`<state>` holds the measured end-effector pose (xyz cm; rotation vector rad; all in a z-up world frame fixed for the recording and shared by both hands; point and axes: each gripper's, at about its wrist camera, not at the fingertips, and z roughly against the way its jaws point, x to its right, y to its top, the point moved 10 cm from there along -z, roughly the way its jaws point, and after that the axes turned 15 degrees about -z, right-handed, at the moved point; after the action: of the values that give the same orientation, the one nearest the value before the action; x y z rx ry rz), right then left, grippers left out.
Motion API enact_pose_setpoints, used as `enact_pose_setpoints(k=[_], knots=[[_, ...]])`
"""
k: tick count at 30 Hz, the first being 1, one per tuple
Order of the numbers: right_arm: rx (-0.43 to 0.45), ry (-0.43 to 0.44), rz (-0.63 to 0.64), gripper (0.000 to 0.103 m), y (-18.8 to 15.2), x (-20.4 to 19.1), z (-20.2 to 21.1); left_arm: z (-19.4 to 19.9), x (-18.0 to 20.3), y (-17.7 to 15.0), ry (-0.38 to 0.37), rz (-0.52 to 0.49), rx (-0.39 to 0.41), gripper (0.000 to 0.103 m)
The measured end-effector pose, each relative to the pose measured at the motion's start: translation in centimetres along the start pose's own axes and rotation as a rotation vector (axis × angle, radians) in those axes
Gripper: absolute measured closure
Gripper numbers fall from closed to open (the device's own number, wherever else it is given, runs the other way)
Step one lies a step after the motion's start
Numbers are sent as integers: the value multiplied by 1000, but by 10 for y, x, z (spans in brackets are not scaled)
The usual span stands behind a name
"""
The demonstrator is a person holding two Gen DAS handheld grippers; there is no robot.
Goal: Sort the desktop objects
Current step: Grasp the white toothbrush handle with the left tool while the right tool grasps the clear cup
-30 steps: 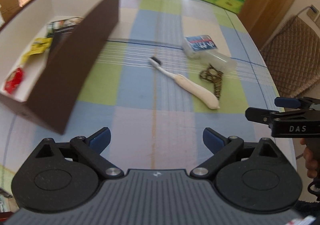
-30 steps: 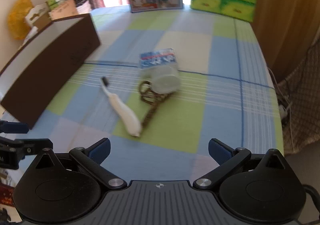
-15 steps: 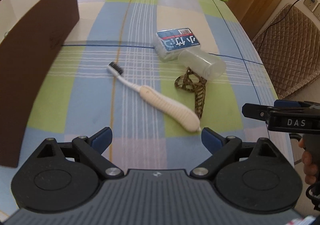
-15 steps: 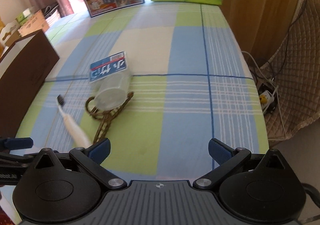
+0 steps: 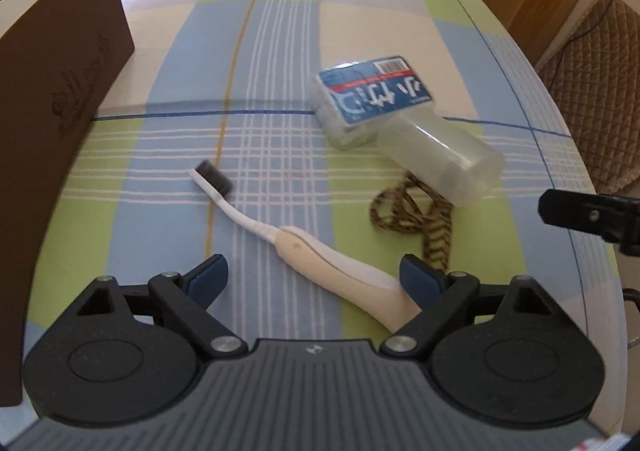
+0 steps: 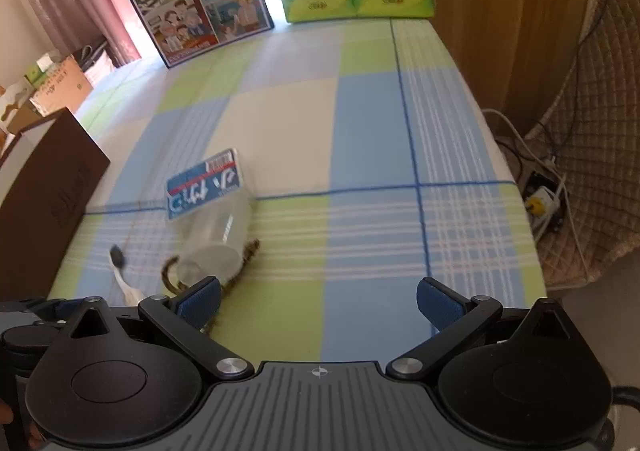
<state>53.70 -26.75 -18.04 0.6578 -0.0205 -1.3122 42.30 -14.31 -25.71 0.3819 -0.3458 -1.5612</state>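
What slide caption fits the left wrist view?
Open left gripper closing in on a toothbrush on the checked tablecloth.

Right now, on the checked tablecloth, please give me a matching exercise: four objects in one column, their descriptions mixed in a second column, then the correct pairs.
Objects:
1. toothbrush
2. clear plastic tube
3. blue-labelled packet
4. brown box

Descriptions:
A. stands at the left edge
B. dark bristles, cream handle
C. lies on its side across a patterned cord
D. flat, with a barcode on top

Pairs: 1-B, 2-C, 3-D, 4-A
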Motion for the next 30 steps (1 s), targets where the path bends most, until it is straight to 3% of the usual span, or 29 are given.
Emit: enact_pose_setpoints(k=[8, 11, 18, 24, 30], knots=[[-10, 53, 50, 2, 12, -31, -16, 3, -40, 0, 25, 55, 2, 23], [-10, 58, 47, 2, 18, -36, -23, 5, -42, 4, -29, 122, 3, 23], [-15, 50, 47, 2, 21, -34, -26, -9, -18, 6, 49, 13, -11, 25], [-29, 56, 57, 2, 18, -32, -29, -2, -38, -11, 91, -53, -2, 41], [-59, 80, 143, 2, 15, -53, -44, 12, -69, -22, 114, -85, 3, 73]])
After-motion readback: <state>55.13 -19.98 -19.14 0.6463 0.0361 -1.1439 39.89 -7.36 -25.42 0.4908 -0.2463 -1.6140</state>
